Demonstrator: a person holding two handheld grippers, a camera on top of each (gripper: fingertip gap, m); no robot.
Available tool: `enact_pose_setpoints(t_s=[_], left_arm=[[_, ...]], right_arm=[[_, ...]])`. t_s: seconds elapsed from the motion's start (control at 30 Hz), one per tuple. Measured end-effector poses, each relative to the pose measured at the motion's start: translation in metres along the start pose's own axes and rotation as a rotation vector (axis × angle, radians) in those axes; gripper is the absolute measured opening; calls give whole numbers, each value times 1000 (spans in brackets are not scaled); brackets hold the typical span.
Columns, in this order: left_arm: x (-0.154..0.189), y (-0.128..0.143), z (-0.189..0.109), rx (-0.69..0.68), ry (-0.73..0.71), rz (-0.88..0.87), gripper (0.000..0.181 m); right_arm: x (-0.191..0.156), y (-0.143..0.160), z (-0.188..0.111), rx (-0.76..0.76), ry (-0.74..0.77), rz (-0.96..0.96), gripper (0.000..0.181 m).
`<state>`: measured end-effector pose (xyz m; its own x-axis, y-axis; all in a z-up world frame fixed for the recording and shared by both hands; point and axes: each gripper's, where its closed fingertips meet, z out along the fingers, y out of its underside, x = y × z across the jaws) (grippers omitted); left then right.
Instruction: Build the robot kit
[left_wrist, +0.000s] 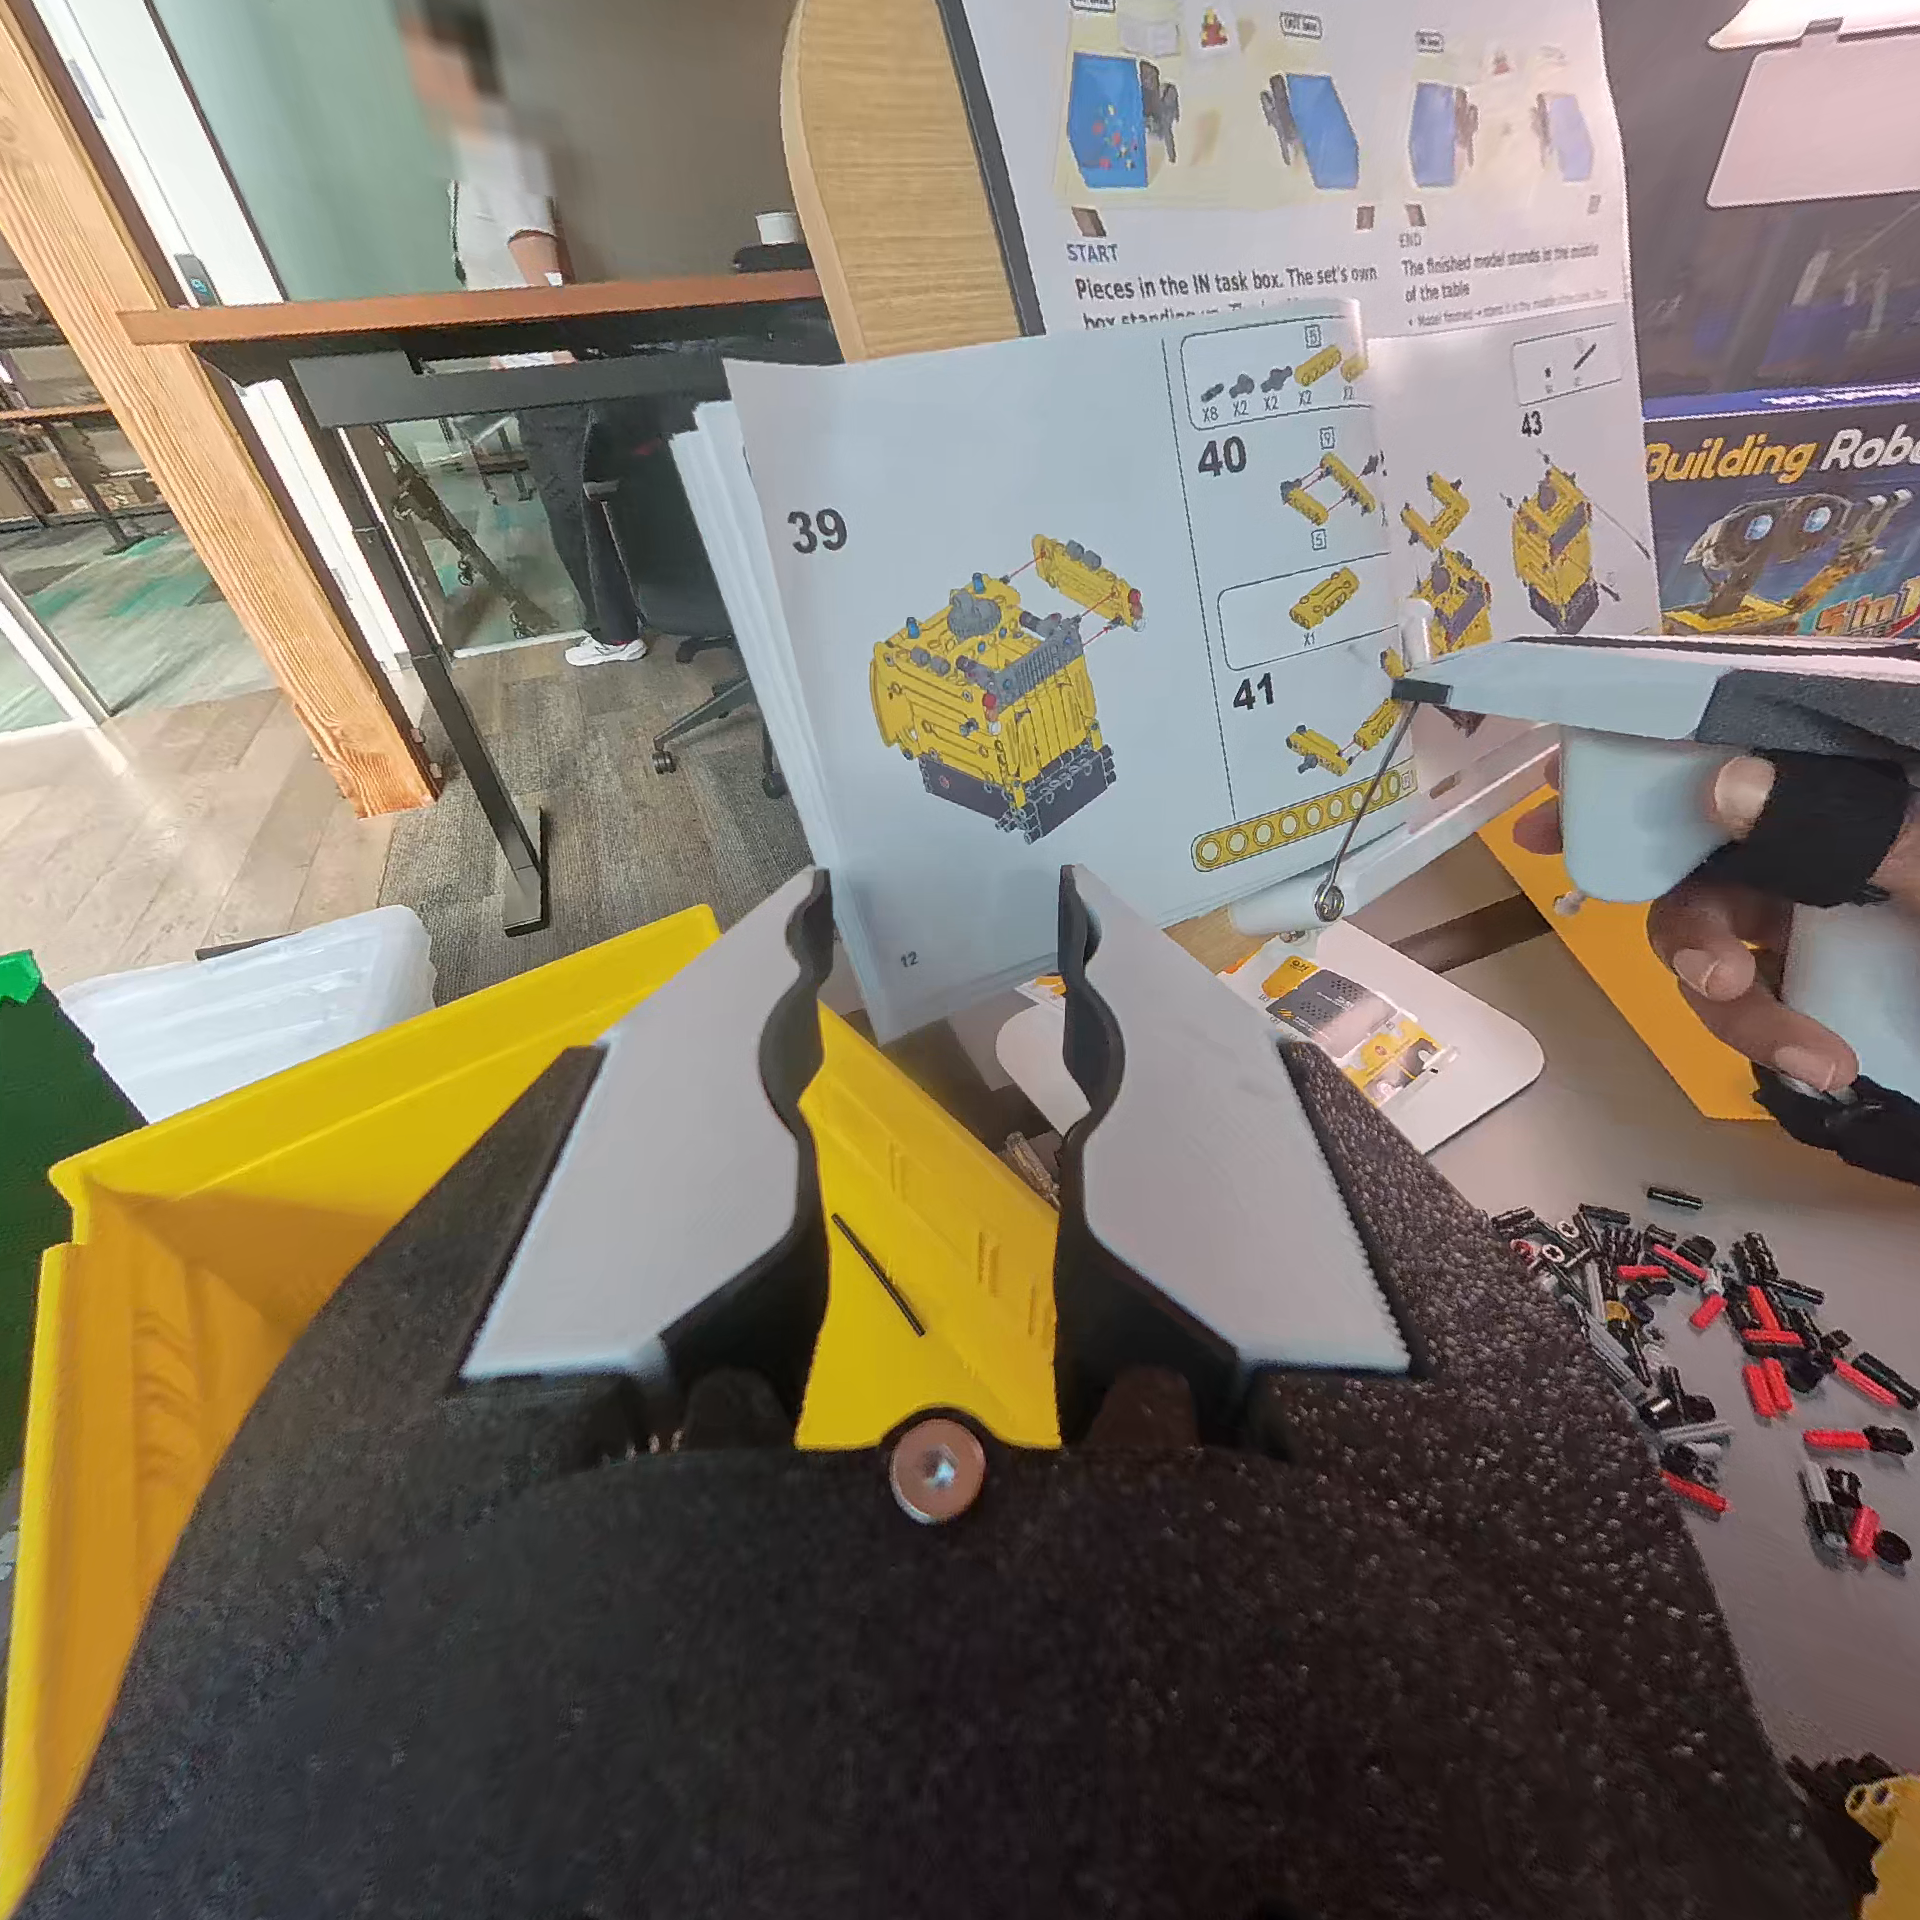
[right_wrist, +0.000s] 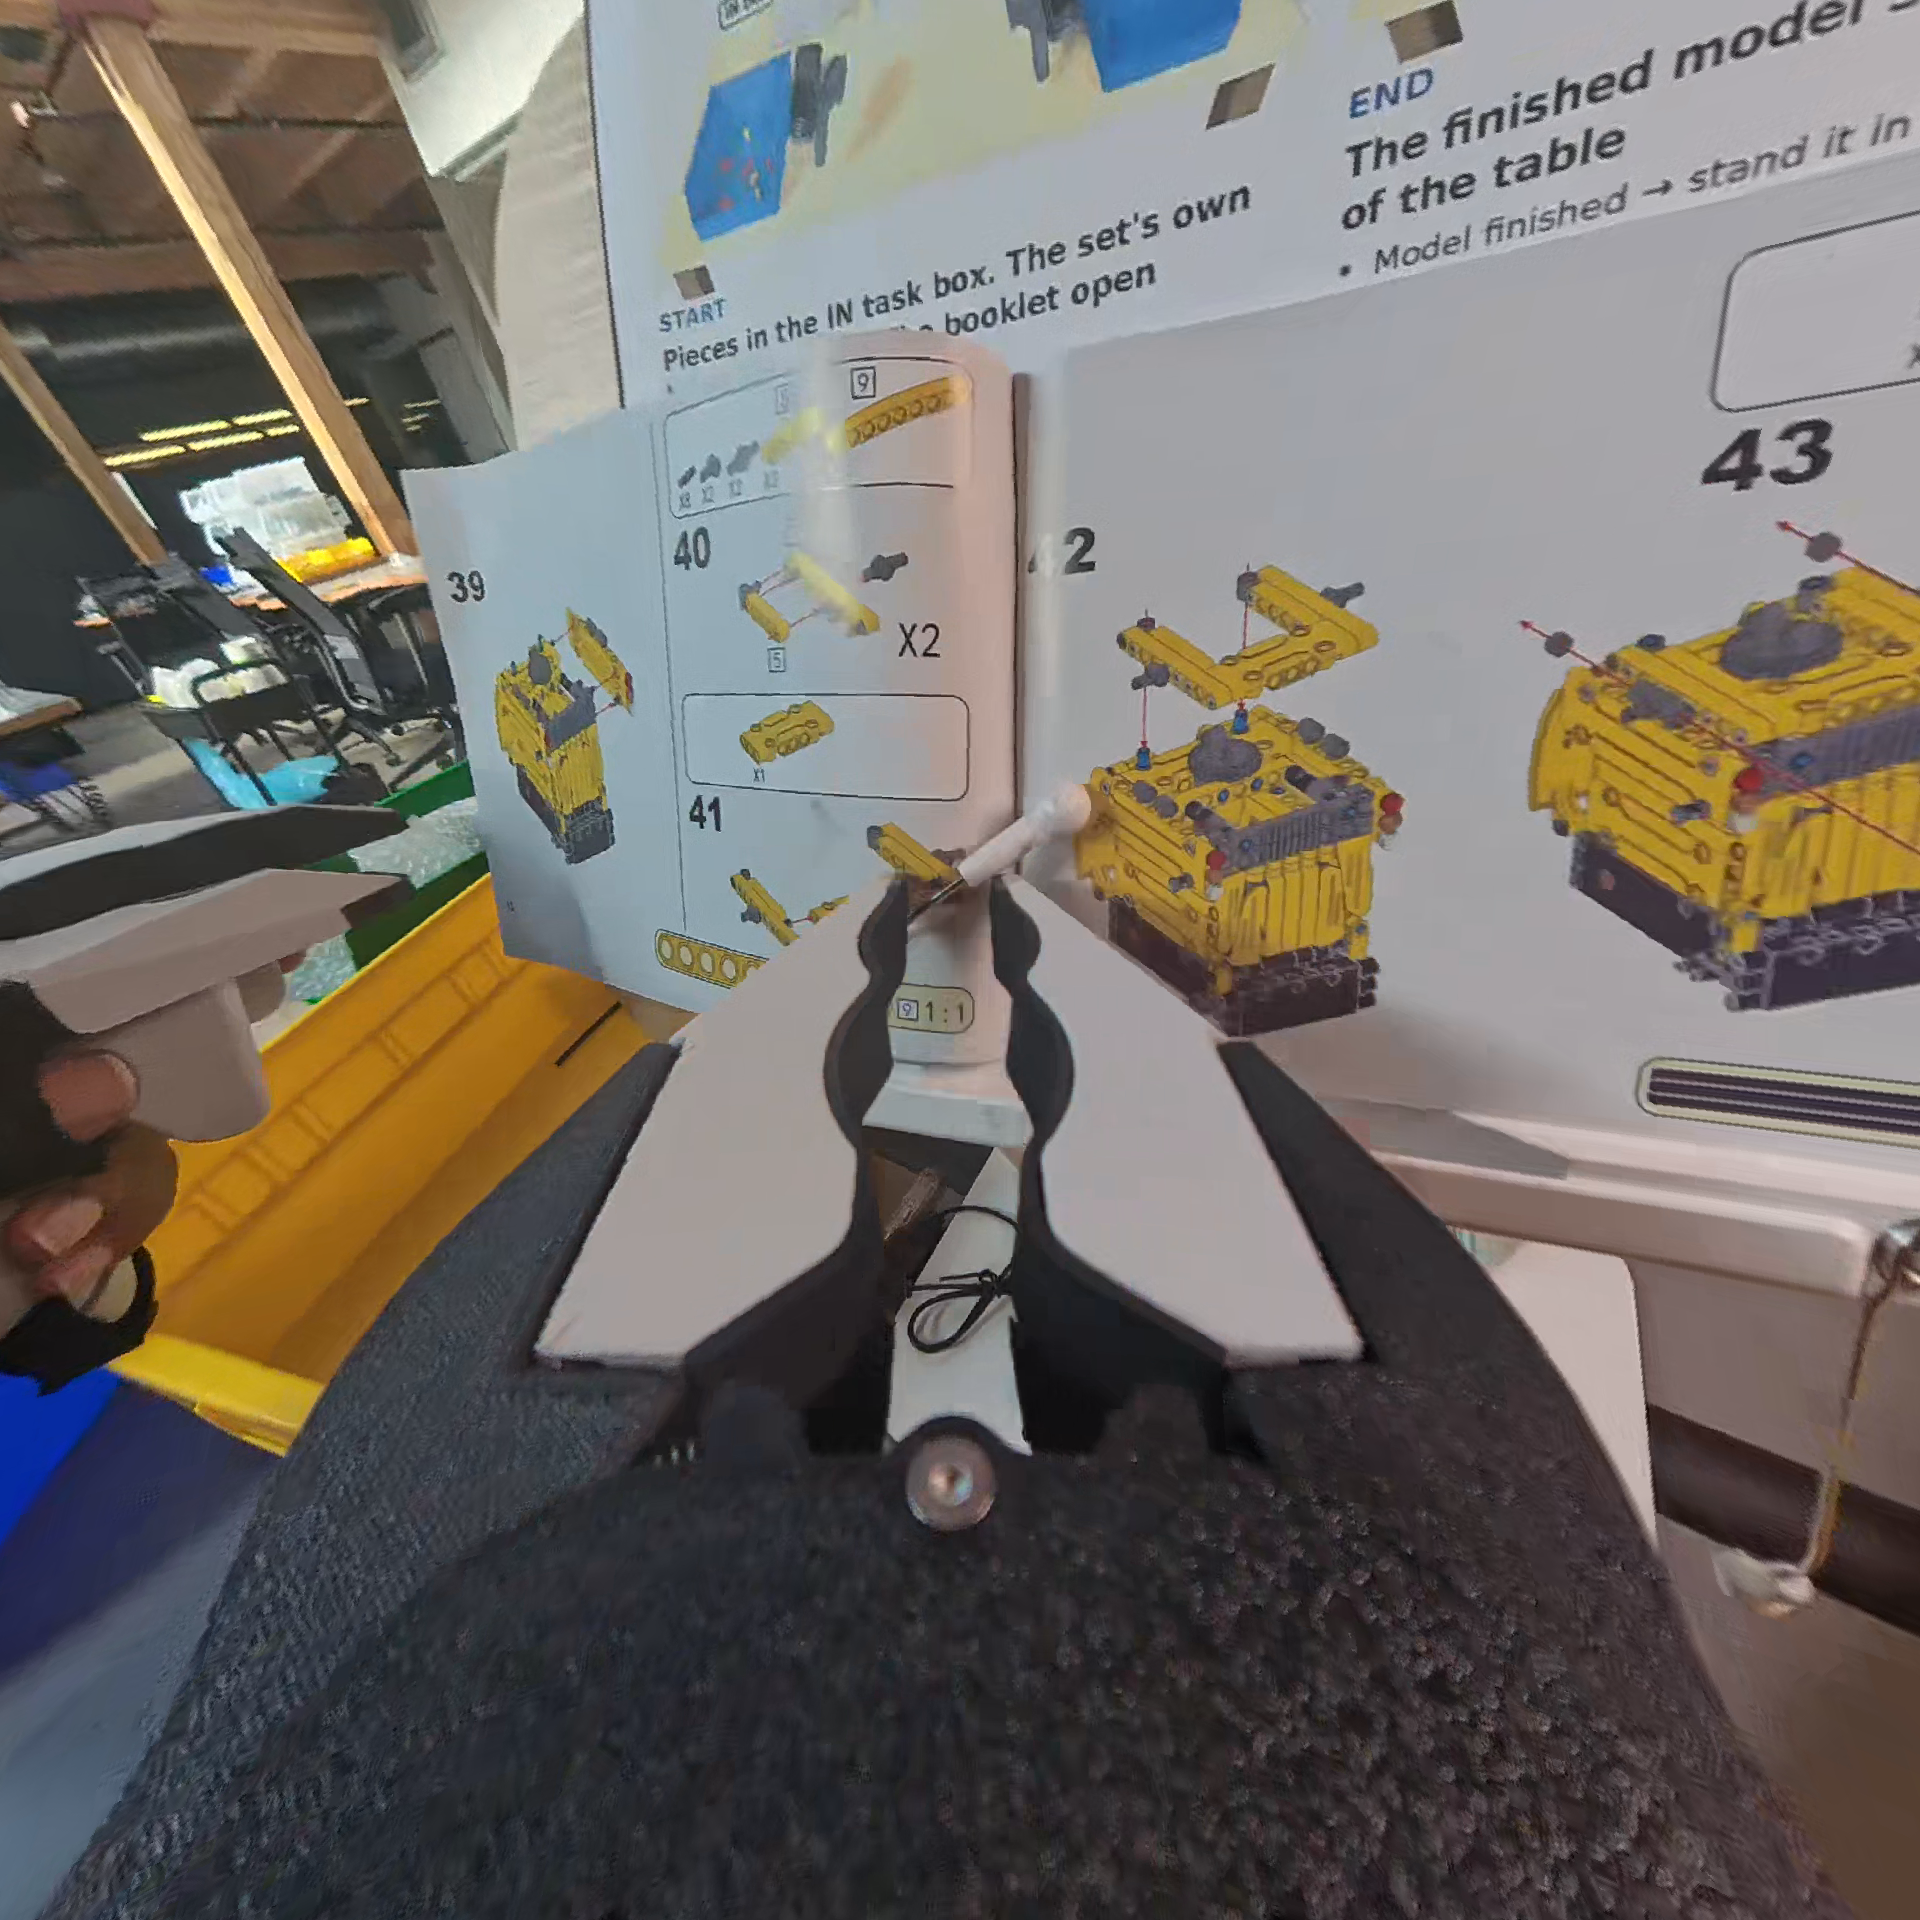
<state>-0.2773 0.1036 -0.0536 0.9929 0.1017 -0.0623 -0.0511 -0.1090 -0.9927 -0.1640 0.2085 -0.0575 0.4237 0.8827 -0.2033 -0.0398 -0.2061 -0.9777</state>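
Left tongs (left_wrist: 943, 904) gape empty over yellow bin (left_wrist: 312, 1174); right tongs (right_wrist: 940, 894) nip booklet-stand clip wire (right_wrist: 935, 891) (booklet (right_wrist: 1351, 665) behind)

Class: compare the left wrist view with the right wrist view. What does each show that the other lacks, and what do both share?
Only the left wrist view: the pile of small black and red pins on the table, and a person standing far off. Only the right wrist view: the right gripper pinching the page clip, and a blue bin. Both: the open booklet, the yellow bin, the poster.
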Motion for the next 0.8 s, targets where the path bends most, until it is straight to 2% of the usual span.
enact_pose_setpoints(t_s=[0.1,0.17,0.3,0.37,0.47,0.57,0.67,0.77,0.8], left_arm=[[1,5,11,-21,-3,-11,41],[2,8,16,-32,2,-14,40],[6,11,24,-49,29,-20,34],[10,14,28,-71,45,-5,34],[13,13,29,-65,62,30,31],[3,25,25,-133,62,11,47],[1,43,19,-185,97,28,52],[5,47,6,-167,193,42,39],[4,45,1,-157,226,21,40]], right_arm=[[-14,-9,9,8,27,-152,9],[-32,-13,13,19,-29,-262,3],[-62,-8,21,2,-73,-541,2],[-71,-4,25,-13,-90,-594,1],[-100,27,28,-107,-256,-678,0],[-103,37,30,-97,-255,-870,1],[-105,51,27,-196,-338,-917,1],[-103,61,20,-262,-380,-1012,0],[-105,67,13,-289,-423,-1024,3]])
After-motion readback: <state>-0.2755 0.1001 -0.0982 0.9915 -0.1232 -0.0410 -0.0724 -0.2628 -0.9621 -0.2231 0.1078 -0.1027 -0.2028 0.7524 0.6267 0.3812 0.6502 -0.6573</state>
